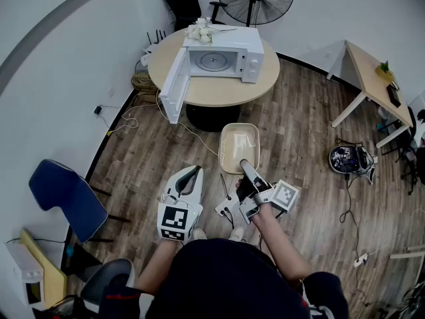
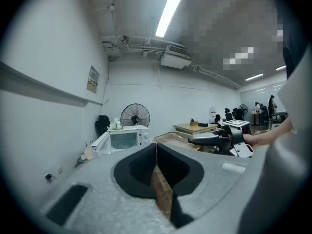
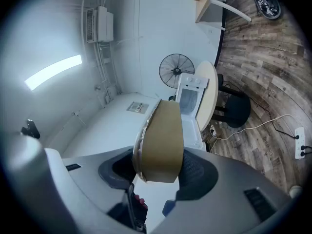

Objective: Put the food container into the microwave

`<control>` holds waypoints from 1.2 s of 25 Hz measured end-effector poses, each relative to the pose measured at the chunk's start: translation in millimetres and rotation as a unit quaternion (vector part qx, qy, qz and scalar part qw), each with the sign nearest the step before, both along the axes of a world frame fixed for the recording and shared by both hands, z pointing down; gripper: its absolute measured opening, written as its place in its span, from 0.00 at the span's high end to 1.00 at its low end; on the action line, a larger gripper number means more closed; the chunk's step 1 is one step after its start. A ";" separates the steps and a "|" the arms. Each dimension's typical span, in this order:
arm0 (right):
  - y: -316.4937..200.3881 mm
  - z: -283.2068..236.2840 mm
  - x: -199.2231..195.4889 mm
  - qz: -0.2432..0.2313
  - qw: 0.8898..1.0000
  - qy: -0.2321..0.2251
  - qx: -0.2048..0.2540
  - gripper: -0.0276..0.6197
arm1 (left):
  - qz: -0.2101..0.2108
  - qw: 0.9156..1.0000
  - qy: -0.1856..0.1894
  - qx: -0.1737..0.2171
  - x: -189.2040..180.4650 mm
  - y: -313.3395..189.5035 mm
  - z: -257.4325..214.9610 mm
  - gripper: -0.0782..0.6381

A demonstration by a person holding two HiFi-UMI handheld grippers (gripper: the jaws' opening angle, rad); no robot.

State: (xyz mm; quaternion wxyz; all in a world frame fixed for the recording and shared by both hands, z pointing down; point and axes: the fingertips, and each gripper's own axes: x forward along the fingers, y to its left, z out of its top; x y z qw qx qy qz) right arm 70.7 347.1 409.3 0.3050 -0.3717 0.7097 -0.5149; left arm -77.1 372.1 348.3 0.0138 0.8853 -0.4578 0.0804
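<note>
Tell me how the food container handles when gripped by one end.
Likely light: the right gripper clamps only one end of the food container, which sticks out unsupported. Its thin wall and clear lid may flex, so it could slip.

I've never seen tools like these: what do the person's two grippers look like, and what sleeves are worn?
Both the left gripper and right gripper have speckled pale grey shells, tapering to two jaws lined with black padding. Each carries a white cube printed with black square markers. The person wears a dark top; the forearms are uncovered.
</note>
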 end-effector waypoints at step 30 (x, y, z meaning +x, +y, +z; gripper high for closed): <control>-16.7 9.2 72.1 -0.058 0.998 0.011 0.017 0.63 | -0.040 0.999 -0.010 -0.006 86.0 -7.5 17.7 0.87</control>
